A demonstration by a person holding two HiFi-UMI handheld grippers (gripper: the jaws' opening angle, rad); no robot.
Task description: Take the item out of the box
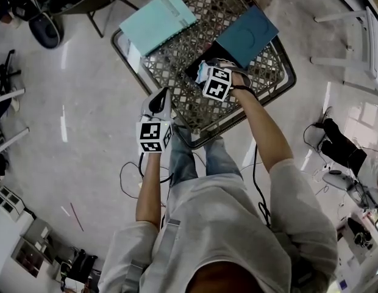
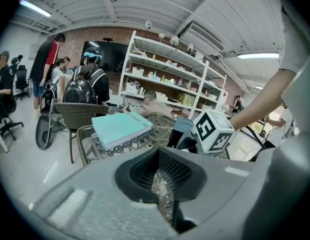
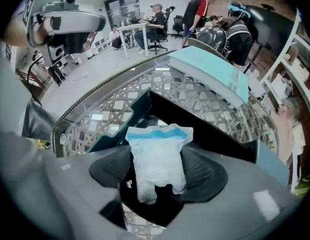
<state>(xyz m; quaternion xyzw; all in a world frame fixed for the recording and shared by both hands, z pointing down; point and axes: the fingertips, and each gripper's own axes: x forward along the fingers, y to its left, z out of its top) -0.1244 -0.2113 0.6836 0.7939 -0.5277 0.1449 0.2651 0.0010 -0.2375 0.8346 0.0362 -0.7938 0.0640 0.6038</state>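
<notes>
An open black box (image 1: 194,69) (image 3: 210,129) sits on the wicker-patterned glass table (image 1: 177,90). Its dark teal lid (image 1: 247,35) lies beside it. My right gripper (image 1: 204,73) (image 3: 158,170) is over the box, shut on a white packet with a blue stripe (image 3: 157,156) (image 1: 202,69). The packet stands upright between the pads. My left gripper (image 1: 160,97) (image 2: 160,184) hovers at the table's near edge, left of the box, shut and holding nothing. From the left gripper view, the right gripper's marker cube (image 2: 212,131) shows above the table.
A light teal flat box (image 1: 157,22) (image 2: 120,128) (image 3: 210,69) lies on the table's far left corner. A wicker chair (image 2: 77,115) stands behind the table, and several people are near it. Shelving (image 2: 165,79) lines the back wall. Cables (image 1: 131,170) trail on the floor by my legs.
</notes>
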